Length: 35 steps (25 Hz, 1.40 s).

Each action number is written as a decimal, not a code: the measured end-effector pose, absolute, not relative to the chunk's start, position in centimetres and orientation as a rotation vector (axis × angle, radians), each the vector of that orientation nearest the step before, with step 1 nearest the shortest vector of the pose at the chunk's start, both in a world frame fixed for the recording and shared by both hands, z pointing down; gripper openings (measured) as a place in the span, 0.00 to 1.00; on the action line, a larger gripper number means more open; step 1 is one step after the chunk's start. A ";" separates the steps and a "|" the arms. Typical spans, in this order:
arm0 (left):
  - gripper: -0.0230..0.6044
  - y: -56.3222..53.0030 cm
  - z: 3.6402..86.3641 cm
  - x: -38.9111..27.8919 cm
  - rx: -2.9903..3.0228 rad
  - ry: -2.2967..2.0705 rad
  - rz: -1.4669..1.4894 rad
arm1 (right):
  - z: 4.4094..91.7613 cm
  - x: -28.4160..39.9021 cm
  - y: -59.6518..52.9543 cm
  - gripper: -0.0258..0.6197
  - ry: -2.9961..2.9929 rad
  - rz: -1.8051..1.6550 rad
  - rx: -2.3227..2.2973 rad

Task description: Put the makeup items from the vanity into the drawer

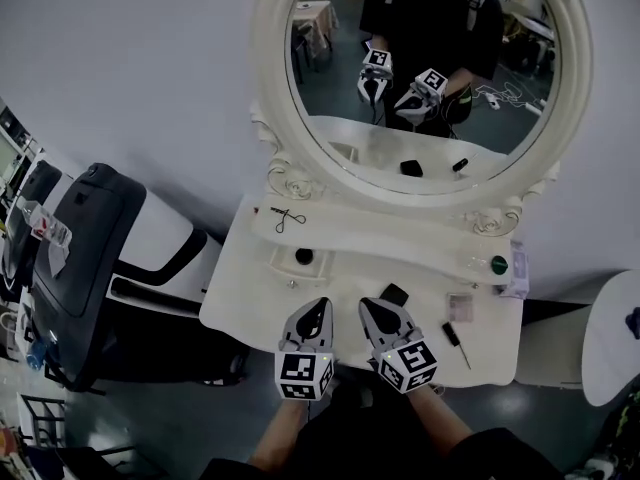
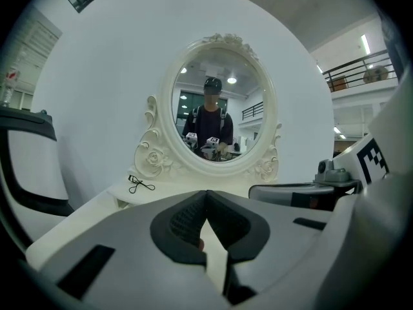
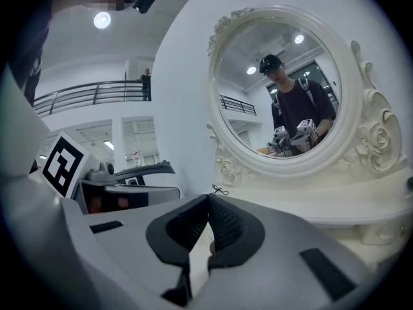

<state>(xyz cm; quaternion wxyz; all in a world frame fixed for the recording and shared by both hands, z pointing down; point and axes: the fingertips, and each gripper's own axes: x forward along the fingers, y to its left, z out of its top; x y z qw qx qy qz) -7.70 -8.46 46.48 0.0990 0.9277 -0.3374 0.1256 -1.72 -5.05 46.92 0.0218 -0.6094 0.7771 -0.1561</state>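
Both grippers sit side by side at the vanity's (image 1: pixel 240 298) front edge; left gripper (image 1: pixel 318 306) has its jaws pressed together, nothing held; right gripper (image 1: pixel 372 306) likewise closed and empty; black compact (image 1: pixel 394 294) just beyond the right tips; black pencil (image 1: pixel 456 344) and a small square case (image 1: pixel 459 306) off to the right; eyelash curler (image 1: pixel 287 217) on the rear shelf; oval mirror (image 1: pixel 420 68) behind it all

You can read no words or numbers here. The marker cube (image 1: pixel 304 375) on your left gripper (image 1: pixel 319 306) and the one on your right gripper (image 1: pixel 370 308) show only black and white squares, no letters. The white tag (image 1: pixel 46 228) far left has red print too small to read.
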 end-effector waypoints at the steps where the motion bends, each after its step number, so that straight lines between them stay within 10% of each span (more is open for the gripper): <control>1: 0.06 -8.1 46.6 -7.5 2.752 -0.974 0.373 | 47.1 -1.5 -4.6 0.08 2.393 -0.485 -1.910; 30: 0.06 -5.7 53.4 -0.2 2.703 -0.844 0.513 | 54.9 5.2 -2.6 0.08 2.541 -0.665 -2.007; 35: 0.06 -6.5 55.4 0.4 2.687 -0.862 0.543 | 57.4 5.9 -3.6 0.21 2.640 -0.698 -1.986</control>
